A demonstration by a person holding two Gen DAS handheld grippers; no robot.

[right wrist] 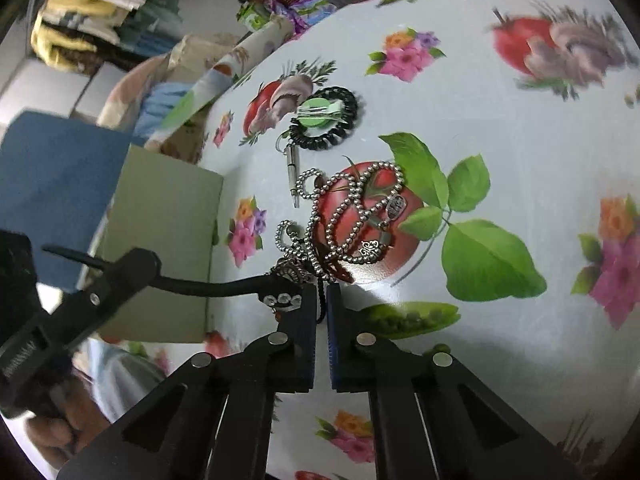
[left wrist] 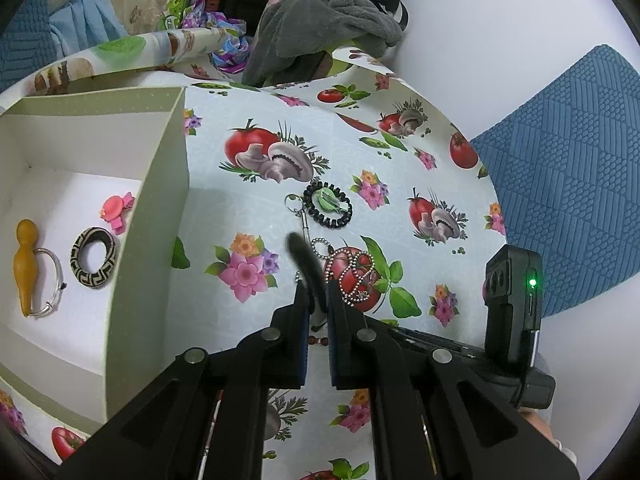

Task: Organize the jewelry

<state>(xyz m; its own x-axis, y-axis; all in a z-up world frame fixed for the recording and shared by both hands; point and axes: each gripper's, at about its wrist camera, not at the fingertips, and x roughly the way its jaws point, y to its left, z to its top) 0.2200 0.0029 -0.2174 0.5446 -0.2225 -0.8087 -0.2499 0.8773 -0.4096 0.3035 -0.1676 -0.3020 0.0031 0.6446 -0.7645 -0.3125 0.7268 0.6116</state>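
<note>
My left gripper [left wrist: 316, 296] is shut on a thick black curved band [left wrist: 302, 258] just above the table. In the right wrist view that band [right wrist: 208, 286] runs from the left gripper [right wrist: 146, 268] to a rhinestone piece [right wrist: 282, 300]. My right gripper [right wrist: 321, 298] is shut on a thin black cord [right wrist: 321, 310] at the near end of a tangled silver bead chain [right wrist: 348, 216]. The chain [left wrist: 352, 276] lies on a printed tomato. Beyond it lie a black spiral hair tie [left wrist: 328, 204] with a green clip and a small metal keyring tool [left wrist: 303, 222].
An open pale green box [left wrist: 160, 200] stands at the left. It holds a pink clip [left wrist: 116, 210], a patterned ring [left wrist: 94, 258], an ochre figurine [left wrist: 26, 264] and a silver bangle [left wrist: 52, 280]. Clothes [left wrist: 328, 20] are piled at the table's far edge. A blue cushion [left wrist: 580, 160] lies to the right.
</note>
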